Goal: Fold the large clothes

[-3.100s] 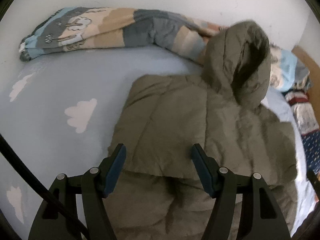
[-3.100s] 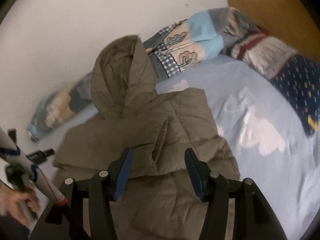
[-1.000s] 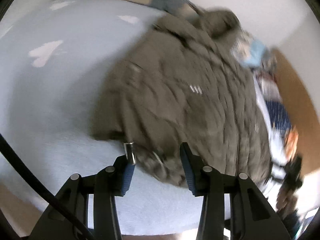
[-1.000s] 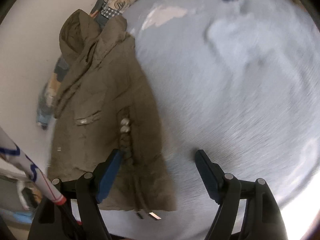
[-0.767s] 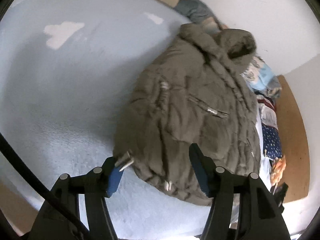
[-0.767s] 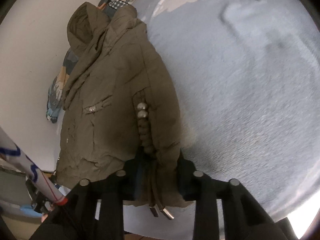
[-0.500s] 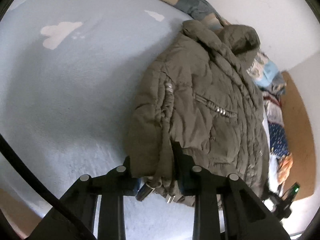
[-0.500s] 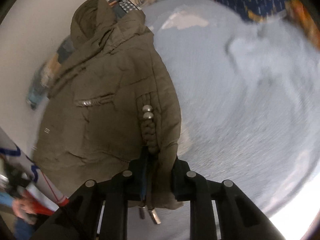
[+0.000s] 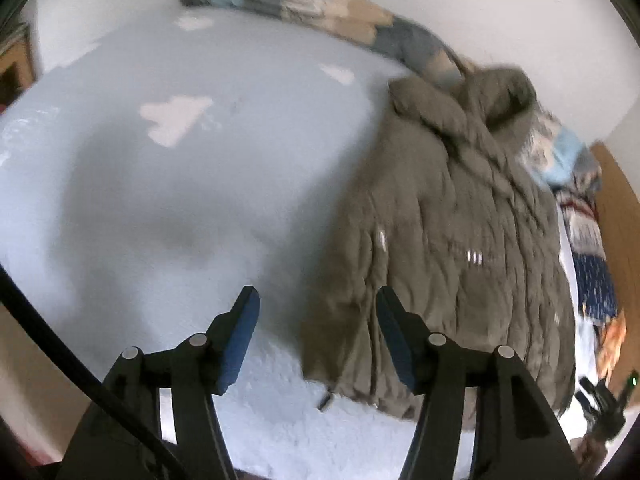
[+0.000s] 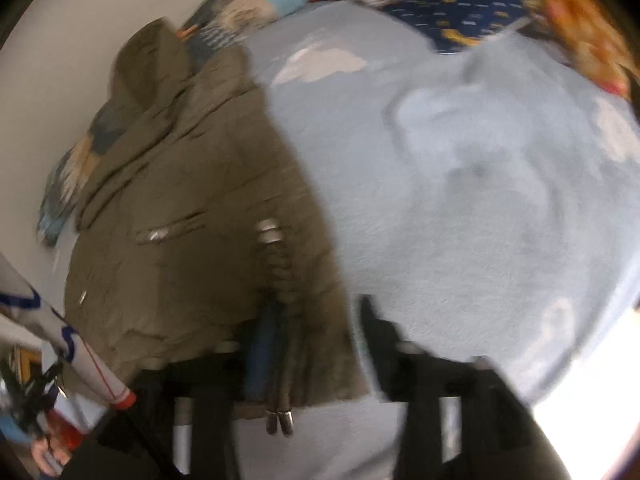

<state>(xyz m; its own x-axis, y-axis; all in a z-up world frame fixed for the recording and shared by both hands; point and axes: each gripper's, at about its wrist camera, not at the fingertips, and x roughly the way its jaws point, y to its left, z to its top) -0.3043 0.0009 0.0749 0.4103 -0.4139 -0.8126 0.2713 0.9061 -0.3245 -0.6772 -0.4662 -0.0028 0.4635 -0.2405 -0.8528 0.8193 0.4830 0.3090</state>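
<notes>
So the olive puffer jacket [image 9: 452, 240] was lying flat on the light blue bedsheet [image 9: 192, 184], hood at the far end up against the white wall [image 9: 460, 4], hem at the near edge of the bed. My left gripper [image 9: 316, 344] was spread wide with nothing between the blue pads; the left pad was over bare sheet and the right one sat over the jacket's near left corner, no grip on it. The right gripper [image 10: 310, 344] was blurry in its own camera, but its fingers stood apart with the jacket's near right hem edge lying between them, drawcord ends [image 10: 279, 422] dangling just in front. Looked released to me, not clamped. A patterned blanket [image 9: 320, 12] was bunched along the wall on the far side, and there was a navy dotted cloth [image 10: 468, 4] at the far right.
</notes>
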